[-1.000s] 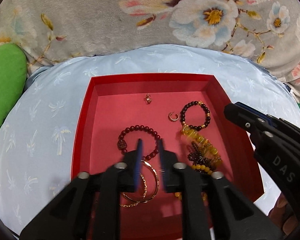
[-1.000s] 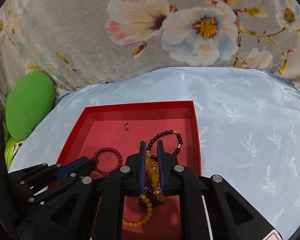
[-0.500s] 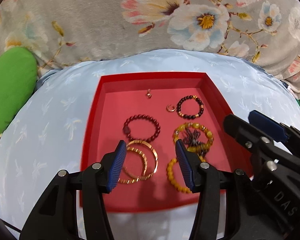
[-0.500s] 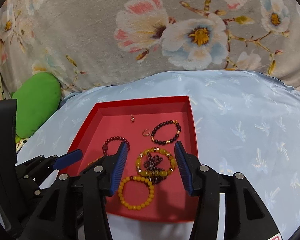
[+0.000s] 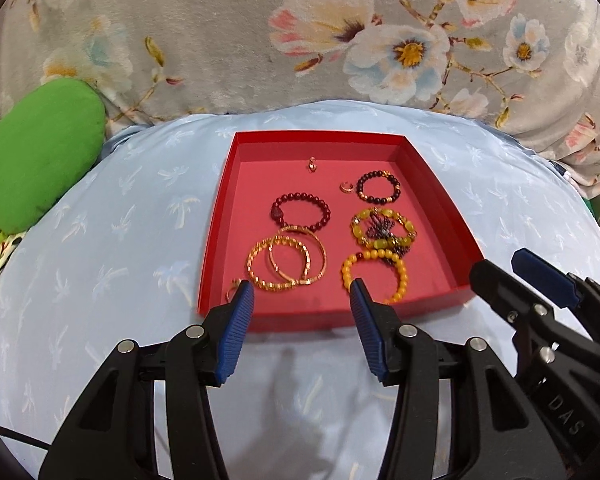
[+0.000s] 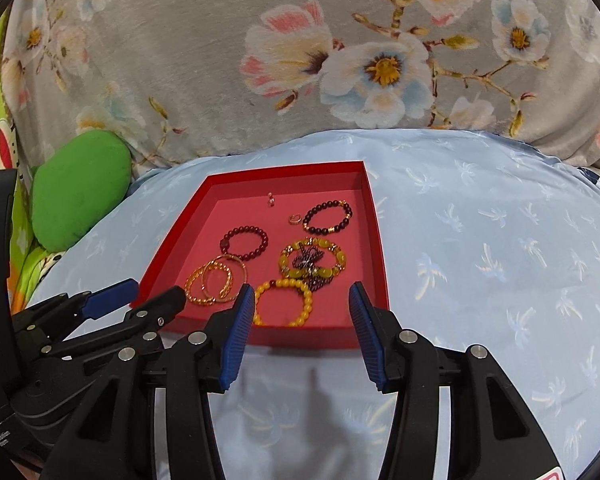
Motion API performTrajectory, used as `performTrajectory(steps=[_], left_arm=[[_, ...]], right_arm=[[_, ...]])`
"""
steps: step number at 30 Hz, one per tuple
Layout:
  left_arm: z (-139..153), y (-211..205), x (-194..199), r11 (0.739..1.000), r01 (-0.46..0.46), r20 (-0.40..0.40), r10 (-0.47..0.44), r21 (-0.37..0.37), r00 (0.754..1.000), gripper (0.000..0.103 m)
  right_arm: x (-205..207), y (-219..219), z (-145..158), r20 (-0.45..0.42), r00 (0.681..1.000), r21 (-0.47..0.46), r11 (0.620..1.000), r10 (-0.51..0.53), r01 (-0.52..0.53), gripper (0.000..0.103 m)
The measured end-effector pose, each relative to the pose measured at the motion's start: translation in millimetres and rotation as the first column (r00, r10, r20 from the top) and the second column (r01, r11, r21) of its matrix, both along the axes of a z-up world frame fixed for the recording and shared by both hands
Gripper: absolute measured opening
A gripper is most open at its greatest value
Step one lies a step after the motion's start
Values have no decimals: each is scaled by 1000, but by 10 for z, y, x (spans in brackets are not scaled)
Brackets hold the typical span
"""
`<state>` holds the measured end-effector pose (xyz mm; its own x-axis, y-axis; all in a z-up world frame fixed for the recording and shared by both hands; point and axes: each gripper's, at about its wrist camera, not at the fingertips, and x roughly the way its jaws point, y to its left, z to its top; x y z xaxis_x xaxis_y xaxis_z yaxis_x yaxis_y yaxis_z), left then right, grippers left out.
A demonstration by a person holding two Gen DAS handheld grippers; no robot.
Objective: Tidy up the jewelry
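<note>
Both claws, left [image 5: 301, 300] and right [image 6: 302, 302], have drawn back from the red tray [image 5: 440, 216], jaws spread and empty. Beaded bracelets [image 5: 374, 276] and gold bangles [image 5: 286, 264] lie flat inside. The tray's long axis runs away from the cameras.

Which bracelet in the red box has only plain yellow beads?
The yellow bead bracelet at the near edge of the red box. The yellow-green bracelet behind it has a dark spiky piece lying across it; the others are dark red, black or gold.

Left gripper [image 5: 301, 295]: black plastic frame, two fingers [image 5: 236, 330] faced with ribbed blue pads. Round silver screw heads sit behind each pad, two per side. Triangular cut-outs in the black arms further back.

Right gripper [image 6: 301, 296]: same build, black frame, blue ribbed pads, silver screws. White raised lettering "DAS" on its side housing, seen from the left wrist view. Small red-and-white label at its lower right corner.
</note>
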<state>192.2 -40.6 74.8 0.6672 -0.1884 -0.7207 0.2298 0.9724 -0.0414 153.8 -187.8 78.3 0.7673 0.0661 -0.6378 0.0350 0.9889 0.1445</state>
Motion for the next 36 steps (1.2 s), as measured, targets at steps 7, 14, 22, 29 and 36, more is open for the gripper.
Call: performTrajectory(steps=[7,14,22,29,36], left_arm=[[1,43,-234,1000,-6,-1,6,-3,1000,45],[-47,103,-459,1000,-23,-11,23,10,1000,45],[-114,190,-655,999,-40,-32,41,22,999,46],[-184,287,-769,998,-60,-56,60,13,997,59],[-204,322,-864,997,-68,-51,69,28,996,68]], right_arm=[[-230,65,-36,-10,1000,0,1000,-9,9,49],[-444,136,-94,-23,999,-13,1000,-23,23,52],[-643,181,-121,-36,998,-37,998,-43,41,63],[-770,191,-155,-50,997,-53,997,-57,54,70],[-847,173,-221,-72,995,-38,997,-68,65,71]])
